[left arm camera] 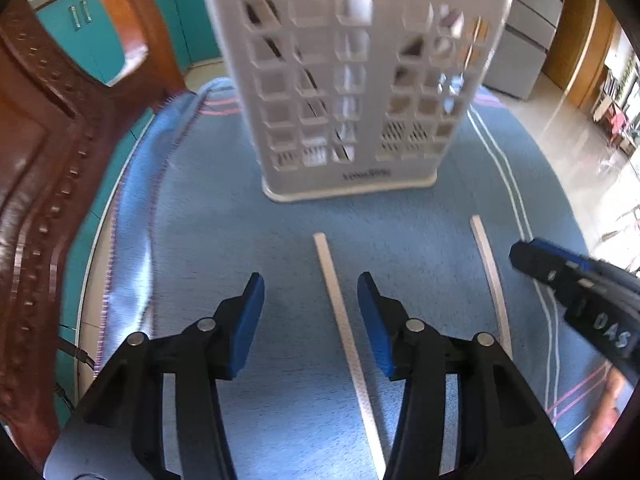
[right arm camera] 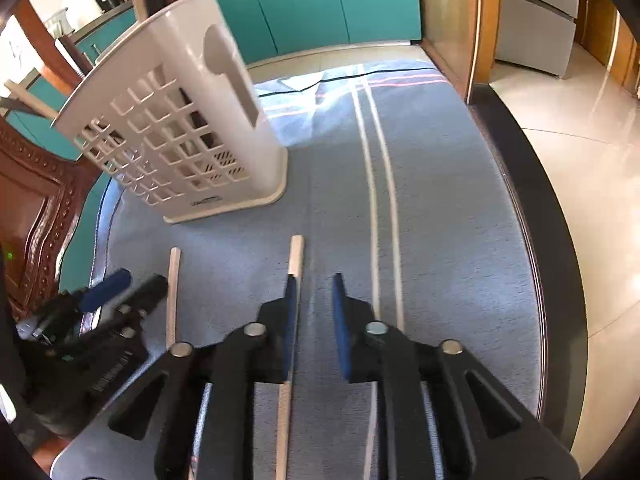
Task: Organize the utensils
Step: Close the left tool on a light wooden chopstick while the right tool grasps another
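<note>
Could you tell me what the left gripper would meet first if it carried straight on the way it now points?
Probably the left chopstick, lying on the blue cloth between the left gripper's open jaws.

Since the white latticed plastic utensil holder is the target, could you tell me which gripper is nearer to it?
Neither clearly. The left gripper faces the white latticed plastic utensil holder squarely; the right gripper sits to its right, a similar way back.

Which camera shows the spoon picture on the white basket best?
The right wrist view. It sees the basket's side wall, where the spoon shape stands out whole and fairly sharp. The left wrist view faces the basket's wide grid front, slightly blurred, and shows no spoon shape at all.
</note>
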A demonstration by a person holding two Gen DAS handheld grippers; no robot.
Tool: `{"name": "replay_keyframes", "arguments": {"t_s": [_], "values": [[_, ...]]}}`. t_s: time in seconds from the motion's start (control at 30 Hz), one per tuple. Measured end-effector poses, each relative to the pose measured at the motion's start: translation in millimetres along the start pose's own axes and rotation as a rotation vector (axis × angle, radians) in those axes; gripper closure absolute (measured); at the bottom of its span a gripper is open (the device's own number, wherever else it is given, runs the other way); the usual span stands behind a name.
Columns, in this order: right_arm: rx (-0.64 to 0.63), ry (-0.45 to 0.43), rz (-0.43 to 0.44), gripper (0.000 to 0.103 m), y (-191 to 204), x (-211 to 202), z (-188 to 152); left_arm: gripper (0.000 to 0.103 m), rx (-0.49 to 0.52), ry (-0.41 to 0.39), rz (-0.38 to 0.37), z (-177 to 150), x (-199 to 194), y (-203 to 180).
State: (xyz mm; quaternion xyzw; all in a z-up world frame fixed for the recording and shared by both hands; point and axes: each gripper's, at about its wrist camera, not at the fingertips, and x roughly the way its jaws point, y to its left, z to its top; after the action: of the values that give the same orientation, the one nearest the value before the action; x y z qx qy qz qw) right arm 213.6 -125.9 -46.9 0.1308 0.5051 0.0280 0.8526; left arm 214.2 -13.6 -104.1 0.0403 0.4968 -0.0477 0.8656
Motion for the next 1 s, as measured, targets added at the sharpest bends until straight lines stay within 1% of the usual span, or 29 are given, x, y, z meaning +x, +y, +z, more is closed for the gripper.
{"name": "replay_keyframes", "arguments": {"t_s": [0.07, 0.2, 0.23, 0.27, 0.3, 0.33, 0.37, 0.4, 0.43, 0.57, 0.67, 0.73, 0.87, 0.97, 1.0], "values": [[0.004, 0.003, -0.004, 0.079, -3, 0, -1, 0.053, 0.004, 0.017, -0.003, -1, 7, -3], [-0.003, 0.009, -0.011, 0.075, -2, 6, -1, 0.053, 0.017, -0.001, 0.001, -1, 8, -6], [-0.003, 0.009, -0.012, 0.074, -4, 3, -3, 0.055, 0.021, -0.002, 0.000, -2, 7, -8], [-0.004, 0.010, -0.013, 0.073, -4, 3, -2, 0.058, 0.025, -0.003, -0.010, -3, 6, -9], [-0.005, 0.011, -0.015, 0.073, -3, 4, -3, 0.069, 0.034, -0.002, -0.036, -1, 8, -12], [-0.006, 0.012, -0.017, 0.073, -3, 5, -3, 0.076, 0.052, -0.001, -0.045, 1, 9, -15], [-0.007, 0.014, -0.020, 0.073, -3, 5, -3, 0.080, 0.067, -0.001, -0.046, 0, 8, -19], [-0.008, 0.014, -0.021, 0.073, -2, 6, -3, 0.087, 0.086, 0.000, -0.054, -1, 7, -22], [-0.011, 0.015, -0.024, 0.073, -2, 6, -4, 0.091, 0.090, 0.003, -0.061, -2, 6, -23], [-0.026, 0.013, -0.028, 0.073, 3, 8, -4, 0.092, 0.070, 0.021, -0.104, -4, 2, -23], [-0.040, 0.013, -0.032, 0.073, 6, 9, -5, 0.092, 0.046, 0.024, -0.081, -9, -1, -18], [-0.056, 0.014, -0.035, 0.073, 9, 11, -6, 0.091, 0.028, 0.029, -0.081, -6, 2, -15], [-0.095, 0.017, -0.050, 0.073, 17, 16, -6, 0.088, 0.032, 0.022, -0.060, -5, 7, -15], [-0.140, 0.028, -0.090, 0.073, 26, 26, -5, 0.083, 0.032, 0.017, -0.043, -2, 9, -23], [-0.173, 0.019, -0.118, 0.073, 30, 28, -5, 0.080, 0.030, 0.015, -0.041, 1, 11, -20]]}}
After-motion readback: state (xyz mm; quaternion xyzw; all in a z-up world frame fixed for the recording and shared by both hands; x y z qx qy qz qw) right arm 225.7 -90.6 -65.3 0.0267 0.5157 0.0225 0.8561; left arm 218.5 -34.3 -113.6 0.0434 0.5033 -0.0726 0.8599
